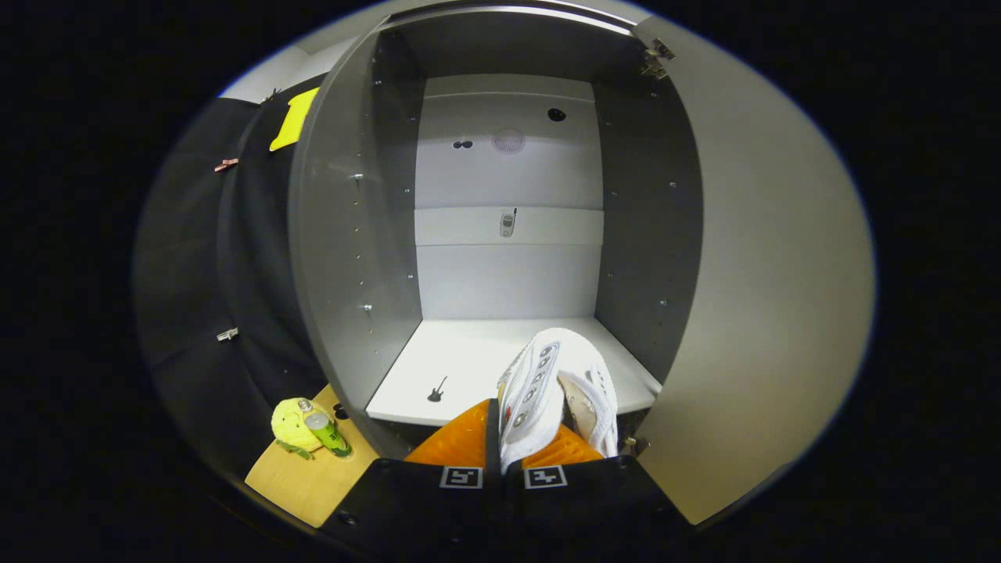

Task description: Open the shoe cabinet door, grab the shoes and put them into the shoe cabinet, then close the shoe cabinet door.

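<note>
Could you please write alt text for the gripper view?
The gripper is shut on a white shoe, holding it before the open cabinet's white shelf. The door stands open beside it.

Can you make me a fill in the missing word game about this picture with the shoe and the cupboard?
1. The claw is holding a white ____.
2. The shoe cabinet door is ____.
3. A little black ____ shape lies on the cabinet's white shelf.
4. The green bottle leans on a ____ soft toy.

Missing words: shoe, open, guitar, yellow.
</note>
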{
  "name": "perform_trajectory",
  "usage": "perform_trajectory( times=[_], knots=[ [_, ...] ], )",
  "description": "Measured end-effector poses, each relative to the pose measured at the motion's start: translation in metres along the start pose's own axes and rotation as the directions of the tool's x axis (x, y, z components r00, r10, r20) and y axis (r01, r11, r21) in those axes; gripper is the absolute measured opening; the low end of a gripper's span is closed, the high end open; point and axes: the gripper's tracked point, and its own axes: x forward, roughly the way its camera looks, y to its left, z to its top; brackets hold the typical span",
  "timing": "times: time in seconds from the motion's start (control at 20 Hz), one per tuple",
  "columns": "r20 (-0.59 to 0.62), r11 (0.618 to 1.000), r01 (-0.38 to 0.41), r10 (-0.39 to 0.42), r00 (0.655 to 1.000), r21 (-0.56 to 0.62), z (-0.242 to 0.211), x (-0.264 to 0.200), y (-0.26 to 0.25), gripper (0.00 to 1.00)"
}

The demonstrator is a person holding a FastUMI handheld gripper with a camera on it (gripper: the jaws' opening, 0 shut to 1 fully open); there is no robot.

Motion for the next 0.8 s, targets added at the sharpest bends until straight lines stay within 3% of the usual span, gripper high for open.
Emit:
perform_trajectory(
  times=[0.55, 0.8],
  knots=[
    [-0.030, 0.998, -0.055, 0.055, 0.998, -0.022, 0.023, 0.165, 0.001, 0.04],
    [-0.055, 0.999, -0.047, 0.047, 0.997, 0.005, 0.013, 0.200, -0.004, 0.04]
  ],
)
